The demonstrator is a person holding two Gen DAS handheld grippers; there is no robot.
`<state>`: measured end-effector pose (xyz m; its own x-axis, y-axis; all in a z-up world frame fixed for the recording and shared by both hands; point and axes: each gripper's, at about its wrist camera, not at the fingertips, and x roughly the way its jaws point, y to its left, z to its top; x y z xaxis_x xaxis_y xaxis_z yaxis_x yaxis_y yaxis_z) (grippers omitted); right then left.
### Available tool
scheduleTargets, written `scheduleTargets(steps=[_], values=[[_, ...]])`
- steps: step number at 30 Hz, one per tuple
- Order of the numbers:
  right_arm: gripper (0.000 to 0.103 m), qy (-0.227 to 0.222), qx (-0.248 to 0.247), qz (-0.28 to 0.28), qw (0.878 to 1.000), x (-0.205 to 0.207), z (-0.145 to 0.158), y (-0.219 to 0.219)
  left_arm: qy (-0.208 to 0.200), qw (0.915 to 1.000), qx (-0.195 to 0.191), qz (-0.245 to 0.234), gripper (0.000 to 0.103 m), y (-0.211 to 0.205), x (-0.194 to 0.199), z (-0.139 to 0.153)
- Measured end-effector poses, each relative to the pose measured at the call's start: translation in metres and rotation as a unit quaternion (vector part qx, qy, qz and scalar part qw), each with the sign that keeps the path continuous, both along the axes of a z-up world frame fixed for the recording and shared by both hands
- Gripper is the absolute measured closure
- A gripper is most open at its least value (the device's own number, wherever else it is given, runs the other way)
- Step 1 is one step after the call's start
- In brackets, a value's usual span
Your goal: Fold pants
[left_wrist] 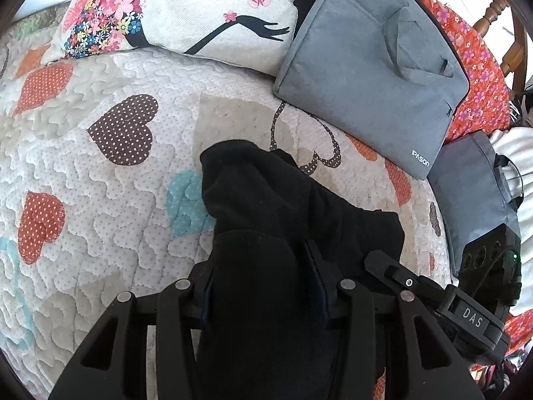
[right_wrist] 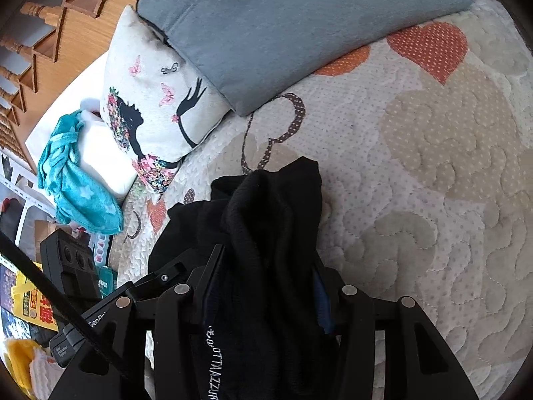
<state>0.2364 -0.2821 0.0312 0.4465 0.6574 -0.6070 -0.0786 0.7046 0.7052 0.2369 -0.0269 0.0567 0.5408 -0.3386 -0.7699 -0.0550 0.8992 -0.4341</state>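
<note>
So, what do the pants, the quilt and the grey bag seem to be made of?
Pants: probably a soft matte fleece or knit, black with a fuzzy surface. Quilt: likely stitched cotton, puffy wavy seams with dotted heart patches. Grey bag: looks like a woven felt-like fabric, heathered and dull, with a printed logo.

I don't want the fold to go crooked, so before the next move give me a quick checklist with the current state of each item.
1. Left gripper has the black pants between its fingers: ok.
2. Right gripper has the black pants between its fingers: ok.
3. Fabric hanging smooth and flat: not ok, bunched and creased in both views.
4. Open quilt ahead to lay the fold on: ok.
5. Grey IPASON bag and printed pillow apart from the pants: ok, both lie farther back on the quilt.
6. Legs aligned, waistband even: cannot tell, the pants hide their own edges.
</note>
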Motion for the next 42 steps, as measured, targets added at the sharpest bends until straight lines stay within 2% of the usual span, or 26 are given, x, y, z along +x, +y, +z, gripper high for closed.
scheduleTargets(steps=[7,11,15,19,23,28,30,31,32,35,36,40,42], values=[[0.050,0.012,0.012,-0.009,1.000,0.000,-0.006,-0.006,0.000,1.0000,0.006,0.001,0.058,-0.002,-0.004,-0.001],[0.049,0.015,0.010,-0.017,1.000,-0.002,-0.006,-0.011,0.008,0.9999,0.005,0.009,0.052,0.001,-0.008,-0.003],[0.046,0.013,0.004,-0.037,0.999,-0.008,0.004,-0.023,0.010,0.9998,0.006,0.013,0.051,0.008,-0.019,0.002],[0.043,-0.018,-0.006,-0.052,0.998,-0.019,0.029,-0.031,-0.023,0.9991,0.022,0.027,0.051,0.018,-0.037,0.024],[0.037,-0.044,-0.016,-0.042,0.998,-0.042,0.051,-0.028,-0.058,0.9968,0.047,0.027,0.051,0.018,-0.066,0.041],[0.033,-0.041,-0.062,-0.033,0.997,-0.083,0.057,-0.016,-0.085,0.9945,0.052,0.031,0.050,0.013,-0.112,0.052],[0.030,-0.044,-0.086,-0.033,0.995,-0.097,0.059,-0.010,-0.112,0.9905,0.071,0.037,0.048,0.008,-0.131,0.061],[0.027,-0.051,-0.101,-0.035,0.993,-0.108,0.060,-0.009,-0.128,0.9870,0.089,0.040,0.043,0.003,-0.140,0.065],[0.025,-0.056,-0.112,-0.039,0.991,-0.115,0.061,-0.008,-0.149,0.9807,0.119,0.045,0.041,-0.001,-0.152,0.069],[0.019,-0.065,-0.149,-0.067,0.984,-0.147,0.058,-0.011,-0.188,0.9648,0.170,0.070,0.027,-0.005,-0.182,0.074],[0.019,-0.063,-0.159,-0.074,0.982,-0.158,0.054,-0.011,-0.194,0.9617,0.177,0.080,0.020,-0.005,-0.191,0.075],[0.019,-0.064,-0.202,-0.074,0.975,-0.191,0.039,-0.003,-0.208,0.9506,0.196,0.120,0.006,-0.004,-0.222,0.075],[0.019,-0.067,-0.213,-0.068,0.972,-0.200,0.035,0.002,-0.210,0.9428,0.218,0.139,0.006,-0.005,-0.234,0.075]])
